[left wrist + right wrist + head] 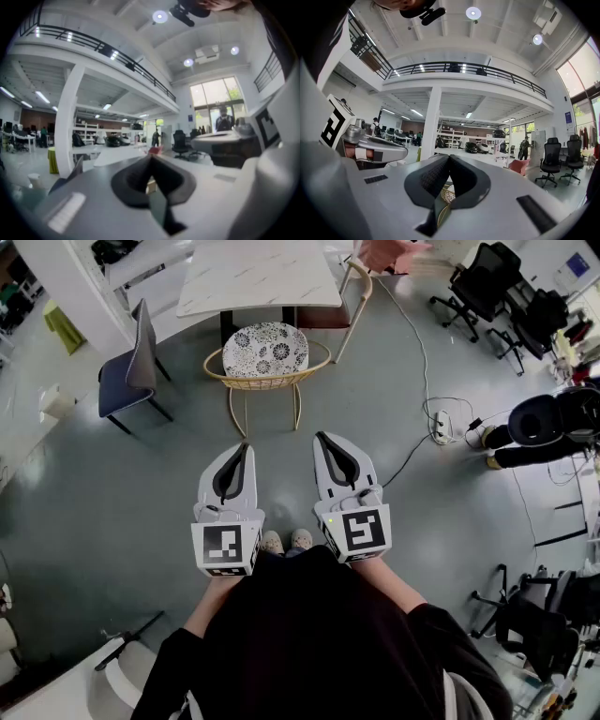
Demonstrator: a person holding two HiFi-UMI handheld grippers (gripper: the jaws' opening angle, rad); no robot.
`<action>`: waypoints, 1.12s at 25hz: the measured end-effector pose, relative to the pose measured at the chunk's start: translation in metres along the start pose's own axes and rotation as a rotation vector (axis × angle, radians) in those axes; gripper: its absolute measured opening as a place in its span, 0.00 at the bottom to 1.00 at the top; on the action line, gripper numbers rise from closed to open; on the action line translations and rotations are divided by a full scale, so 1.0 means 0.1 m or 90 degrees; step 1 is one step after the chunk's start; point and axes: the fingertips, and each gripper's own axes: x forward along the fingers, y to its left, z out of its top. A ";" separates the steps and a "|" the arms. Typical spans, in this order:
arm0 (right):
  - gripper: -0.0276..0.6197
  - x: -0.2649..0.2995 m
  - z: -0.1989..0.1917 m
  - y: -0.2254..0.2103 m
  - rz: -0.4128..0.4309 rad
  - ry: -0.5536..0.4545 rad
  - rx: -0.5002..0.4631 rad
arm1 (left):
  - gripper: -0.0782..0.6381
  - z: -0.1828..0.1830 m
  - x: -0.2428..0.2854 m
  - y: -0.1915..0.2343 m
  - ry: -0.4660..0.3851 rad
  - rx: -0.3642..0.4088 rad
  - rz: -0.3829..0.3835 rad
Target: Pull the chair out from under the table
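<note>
The chair (pixel 265 352) is a round tub of thin golden wire, its hoop back and slim legs bent from rod, with a plump cushion in a black-and-white speckled print filling the seat. It stands on the floor close against the near edge of the counter (pixel 253 273), hoop back turned toward the person, and the seat shows almost wholly clear of the top. The counter is a rectangular slab, white with faint grey veining like marble, on a dark leg.

A pinkish upholstered chair (pixel 330 313) on a pale curved frame sits at the counter's right corner. A blue-grey padded chair (pixel 131 371) on thin black legs stands off to the left. The floor (pixel 112 484) is smooth, matt grey.

Nearer the person, well apart from the wire chair, the left tongs (pixel 246 445) and right tongs (pixel 322 436) are held side by side, pointing toward it. Each is a smooth white plastic shell around black ribbed pads, with a cube of black-and-white square markers at its rear. In both gripper views the pads meet at the tips with nothing between them: both tongs are closed and empty.

A white power strip (pixel 442 426) with trailing cables lies on the floor to the right, and black mesh office chairs (pixel 483 282) stand beyond it.
</note>
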 end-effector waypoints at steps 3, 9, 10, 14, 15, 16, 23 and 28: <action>0.07 0.02 -0.01 0.03 -0.009 -0.001 -0.001 | 0.12 -0.02 0.00 0.04 -0.002 0.002 -0.009; 0.08 0.06 -0.09 0.04 -0.016 -0.006 0.021 | 0.12 -0.09 0.06 0.10 -0.005 -0.001 -0.022; 0.08 0.08 -0.09 0.02 -0.019 -0.005 0.018 | 0.12 -0.10 0.08 0.11 -0.003 -0.003 -0.025; 0.08 0.24 -0.13 -0.08 -0.026 -0.008 0.019 | 0.12 -0.12 0.24 0.21 -0.006 -0.001 -0.028; 0.08 0.30 -0.15 -0.10 -0.024 -0.009 0.020 | 0.12 -0.13 0.29 0.25 -0.008 -0.001 -0.027; 0.08 0.37 -0.16 -0.12 -0.022 -0.010 0.019 | 0.12 -0.14 0.34 0.29 -0.010 -0.001 -0.026; 0.08 1.02 -0.30 -0.42 -0.014 -0.008 -0.006 | 0.12 -0.18 0.96 0.59 -0.022 0.013 -0.026; 0.08 1.80 -0.55 -0.74 0.004 0.030 -0.042 | 0.12 -0.30 1.72 0.93 -0.036 0.030 -0.031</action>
